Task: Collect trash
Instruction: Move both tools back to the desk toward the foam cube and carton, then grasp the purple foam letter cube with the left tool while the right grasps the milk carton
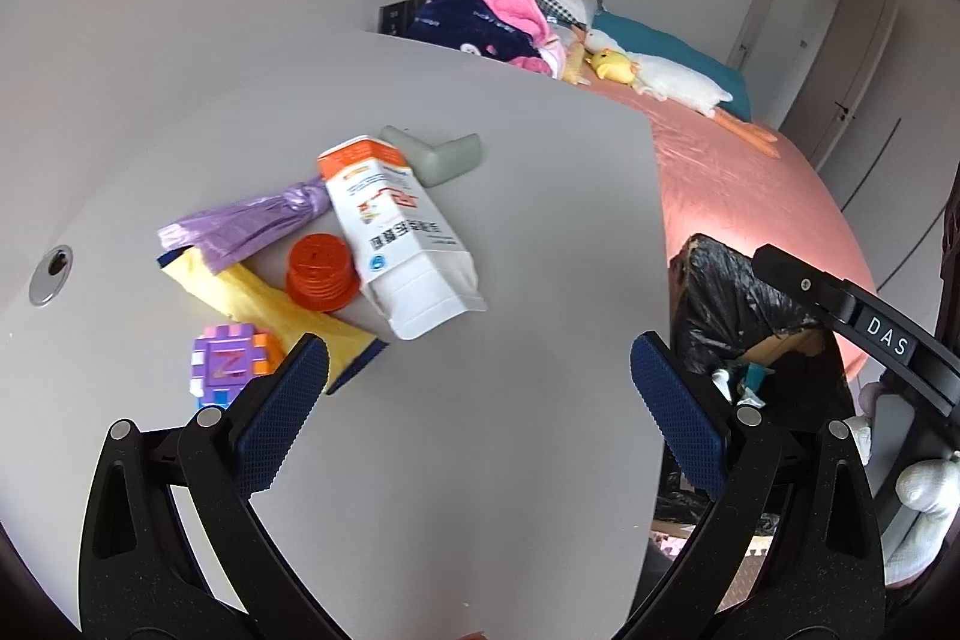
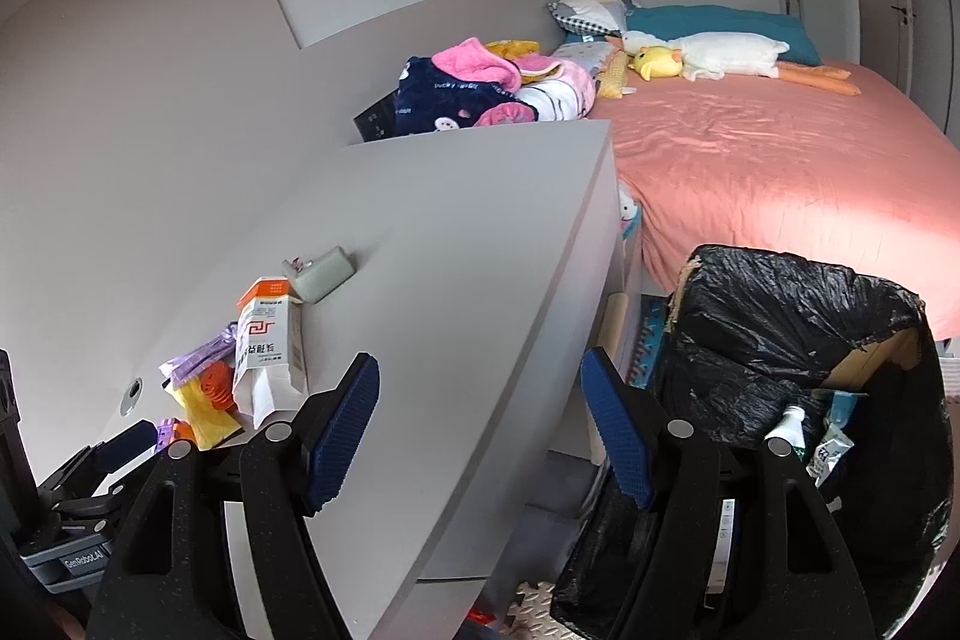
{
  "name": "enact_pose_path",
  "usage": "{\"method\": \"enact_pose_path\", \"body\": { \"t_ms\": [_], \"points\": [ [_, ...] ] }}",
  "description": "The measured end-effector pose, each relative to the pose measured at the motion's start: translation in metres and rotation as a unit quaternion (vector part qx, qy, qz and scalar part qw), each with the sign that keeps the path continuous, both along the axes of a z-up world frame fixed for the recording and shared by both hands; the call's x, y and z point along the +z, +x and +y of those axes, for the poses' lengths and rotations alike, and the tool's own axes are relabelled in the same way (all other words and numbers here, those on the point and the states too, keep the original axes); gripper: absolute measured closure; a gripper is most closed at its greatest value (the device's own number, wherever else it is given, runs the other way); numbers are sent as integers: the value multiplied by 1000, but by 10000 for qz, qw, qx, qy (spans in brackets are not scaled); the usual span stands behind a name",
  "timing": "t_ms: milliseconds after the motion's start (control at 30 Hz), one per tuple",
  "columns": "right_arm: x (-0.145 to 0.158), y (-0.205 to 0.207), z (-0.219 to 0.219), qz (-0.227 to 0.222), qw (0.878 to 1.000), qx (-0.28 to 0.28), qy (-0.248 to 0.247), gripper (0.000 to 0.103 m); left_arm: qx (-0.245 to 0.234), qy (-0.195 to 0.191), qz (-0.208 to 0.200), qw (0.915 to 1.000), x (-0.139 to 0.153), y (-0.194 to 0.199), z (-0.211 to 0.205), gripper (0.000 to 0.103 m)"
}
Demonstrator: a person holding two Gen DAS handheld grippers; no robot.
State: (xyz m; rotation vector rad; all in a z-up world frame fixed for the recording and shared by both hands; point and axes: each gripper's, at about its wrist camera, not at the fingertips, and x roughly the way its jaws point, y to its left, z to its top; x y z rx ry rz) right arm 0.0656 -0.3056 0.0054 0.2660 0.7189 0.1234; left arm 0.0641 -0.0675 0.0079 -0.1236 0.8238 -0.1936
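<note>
Holding both hand-held grippers over the grey bench (image 1: 510,232), I am keeping each one spread wide with nothing between its blue pads. My left hand-held gripper (image 1: 480,370) is hovering above a bare stretch of the bench, just short of the white and orange carton (image 1: 408,244), which I am taking as my landmark. The carton is lying on its side. An orange ribbed cap (image 1: 321,271) is sitting just beside the carton, touching or nearly touching its side. A knotted purple bag (image 1: 252,220) is lying on the far side of that cap from me, its knot right against the carton's orange end. A yellow cloth with a dark edge (image 1: 270,304) is stretching out under the cap, away from the carton, and a purple and orange puzzle block (image 1: 231,361) is resting beyond the cloth, close to my left finger. A grey-green angled piece (image 1: 438,154) is lying just behind the carton's orange end.

My right hand-held gripper (image 2: 480,418) is hanging at the bench's edge, well apart from the carton. The bin lined with a black bag (image 2: 780,316) is standing on the floor beside the bench, between it and the pink bed (image 2: 780,160), with a few packets already inside.
</note>
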Motion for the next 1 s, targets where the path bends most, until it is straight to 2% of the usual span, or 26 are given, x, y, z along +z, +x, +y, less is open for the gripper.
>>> {"method": "enact_pose_path", "body": {
  "t_ms": [233,567,833,933,967,1000],
  "points": [
    [-5,9,37,76,9994,316,-132,32,372,152,33,9992,-5,-5,37,6],
    [-10,21,85,168,9966,749,-310,32,811,353,271,9957,-27,2,77,7],
    [-18,36,107,281,9949,885,-396,32,819,408,471,9947,-43,15,85,21],
    [-21,42,113,327,9945,901,-424,32,810,416,547,9943,-47,18,89,36],
    [-22,44,115,340,9944,902,-429,32,800,368,592,9944,-49,18,92,44],
    [-23,46,117,356,9943,911,-436,32,794,309,638,9943,-51,19,94,47]
  ]
}}
